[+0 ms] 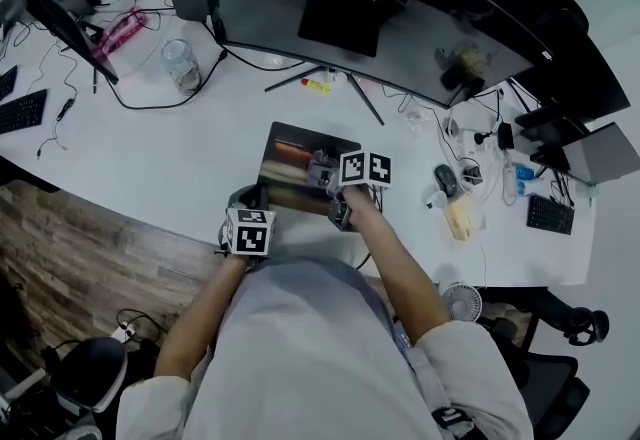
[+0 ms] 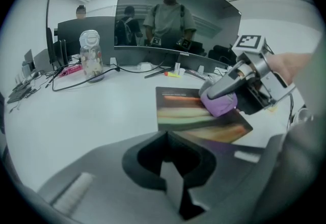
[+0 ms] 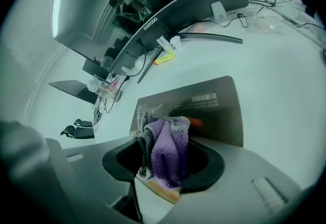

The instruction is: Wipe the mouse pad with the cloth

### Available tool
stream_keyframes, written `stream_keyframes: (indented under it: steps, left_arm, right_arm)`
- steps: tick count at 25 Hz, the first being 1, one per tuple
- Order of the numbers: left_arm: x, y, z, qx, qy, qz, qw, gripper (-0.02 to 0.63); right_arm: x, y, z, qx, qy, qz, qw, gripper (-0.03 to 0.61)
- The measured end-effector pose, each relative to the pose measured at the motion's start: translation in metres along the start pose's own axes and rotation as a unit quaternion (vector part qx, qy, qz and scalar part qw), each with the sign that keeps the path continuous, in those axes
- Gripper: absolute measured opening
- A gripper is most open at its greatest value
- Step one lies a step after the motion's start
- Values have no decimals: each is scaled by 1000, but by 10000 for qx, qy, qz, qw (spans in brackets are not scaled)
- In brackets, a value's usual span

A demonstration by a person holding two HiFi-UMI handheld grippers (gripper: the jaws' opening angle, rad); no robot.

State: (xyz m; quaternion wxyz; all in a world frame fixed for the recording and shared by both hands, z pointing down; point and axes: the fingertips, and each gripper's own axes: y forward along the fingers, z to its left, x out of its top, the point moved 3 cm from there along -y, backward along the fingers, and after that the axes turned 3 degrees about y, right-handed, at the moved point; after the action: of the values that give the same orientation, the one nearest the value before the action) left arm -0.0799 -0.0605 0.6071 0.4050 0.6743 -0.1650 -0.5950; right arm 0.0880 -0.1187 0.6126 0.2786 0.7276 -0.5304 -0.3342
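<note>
Step in hand: wiping. Right tongs (image 3: 164, 164) are clamped on the purple cloth (image 3: 168, 149), which is bunched between the jaws and pokes past the tips. The mouse pad (image 3: 214, 103) spreads under and ahead of these jaws. In the left gripper view the cloth looks pressed on the pad's right half; contact probable, not certain.

Left tongs (image 2: 172, 167) — jaws together, nothing between them. They sit just beside the pad's near left corner, with the pad ahead and to their right. Cannot tell if they pin it.

Next move, judged: drag the cloth across toward the left tongs with steady downward pressure. The thin pad may slide on the smooth desk (image 1: 150, 148) unless the left tongs hold a corner.

Room: ahead of the right tongs, the monitor stand's leg (image 3: 204, 38) and a yellow marker (image 3: 164, 58) lie near the pad's far edge — short strokes that way. To their right a mouse (image 1: 445, 178) sits well apart. Behind both tongs the desk edge is close
</note>
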Motion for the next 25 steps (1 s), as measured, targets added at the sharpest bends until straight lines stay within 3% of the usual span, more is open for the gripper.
stream_keyframes:
  steps: [25]
  left_arm:
    - [0, -1, -3, 37, 24, -10, 10000, 0]
  right_arm:
    - [0, -43, -55, -68, 317, -92, 9994, 196]
